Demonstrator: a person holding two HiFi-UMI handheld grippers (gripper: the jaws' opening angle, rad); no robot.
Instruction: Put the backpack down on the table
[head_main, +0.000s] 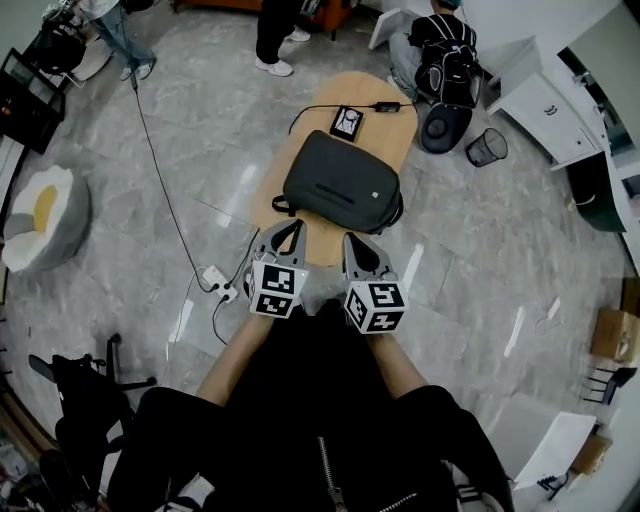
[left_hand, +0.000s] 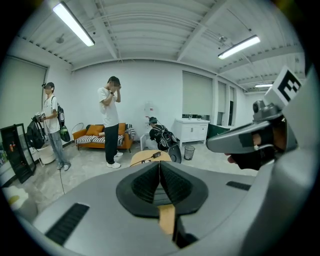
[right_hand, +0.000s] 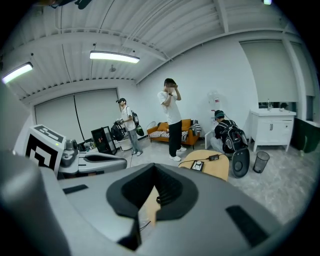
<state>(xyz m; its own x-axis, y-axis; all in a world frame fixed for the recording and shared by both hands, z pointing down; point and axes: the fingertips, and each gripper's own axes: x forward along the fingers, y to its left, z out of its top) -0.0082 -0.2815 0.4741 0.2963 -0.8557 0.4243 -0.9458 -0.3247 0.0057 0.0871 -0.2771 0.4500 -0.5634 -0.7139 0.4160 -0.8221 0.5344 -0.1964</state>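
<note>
A dark grey backpack (head_main: 340, 182) lies flat on the light wooden table (head_main: 390, 135), with a strap hanging off its near left corner. Both grippers hover just short of the table's near end, side by side and apart from the bag. My left gripper (head_main: 290, 234) is shut and holds nothing; in its own view the pads (left_hand: 150, 182) meet in a closed line. My right gripper (head_main: 358, 248) is likewise shut and holds nothing, its pads (right_hand: 170, 189) pressed together. Each gripper view shows the table's far end (left_hand: 145, 157) (right_hand: 215, 167) past the jaws; the bag is hidden there.
A small black device (head_main: 347, 121) and a power adapter (head_main: 387, 105) with its cable lie on the table's far end. A seated person with a black bag (head_main: 445, 60) and a wire bin (head_main: 486, 147) are beyond it. A power strip (head_main: 215, 280) lies on the floor at left.
</note>
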